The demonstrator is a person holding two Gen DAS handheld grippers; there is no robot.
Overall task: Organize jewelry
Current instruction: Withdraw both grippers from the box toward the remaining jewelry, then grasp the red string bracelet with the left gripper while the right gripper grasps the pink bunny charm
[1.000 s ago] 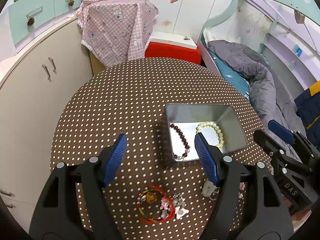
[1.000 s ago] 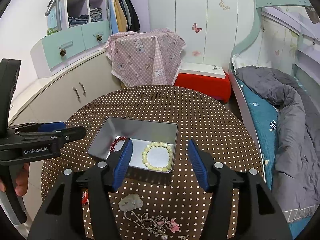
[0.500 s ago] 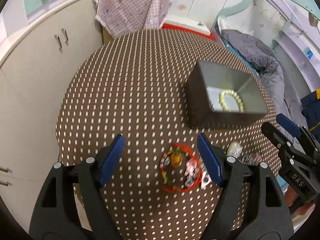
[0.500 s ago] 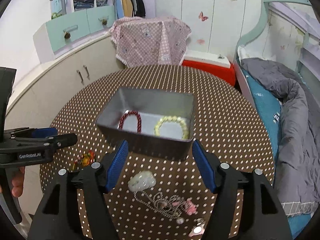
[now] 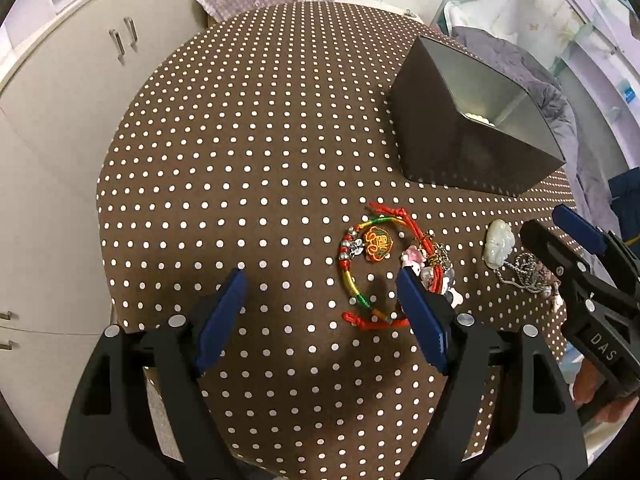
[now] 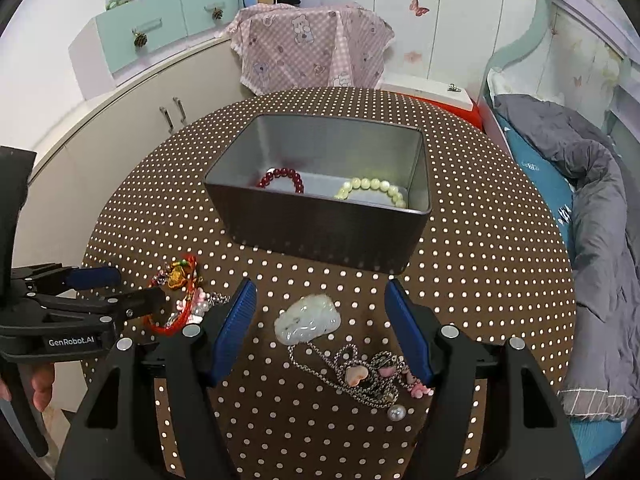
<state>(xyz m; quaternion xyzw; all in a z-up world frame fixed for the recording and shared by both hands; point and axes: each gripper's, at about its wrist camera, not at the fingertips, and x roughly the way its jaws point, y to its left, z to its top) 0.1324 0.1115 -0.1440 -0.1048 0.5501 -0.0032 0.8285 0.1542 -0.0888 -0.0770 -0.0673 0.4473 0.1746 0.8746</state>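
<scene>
A dark metal tin stands on the polka-dot table and holds a red bead bracelet and a pale green bead bracelet. A red, green and yellow cord bracelet with charms lies in front of the tin. My left gripper is open and empty low over it, its right finger at the bracelet's right side. A white jade pendant on a silver chain lies between my open right gripper's fingers.
The round brown table ends close behind both grippers. White cabinets stand to the left. A chair under a pink checked cloth stands behind the table. A bed with a grey duvet is to the right.
Both grippers have come down and drawn back from the tin. The left one now hangs low over the cord bracelet, the right one over the jade pendant. Both stay open.
</scene>
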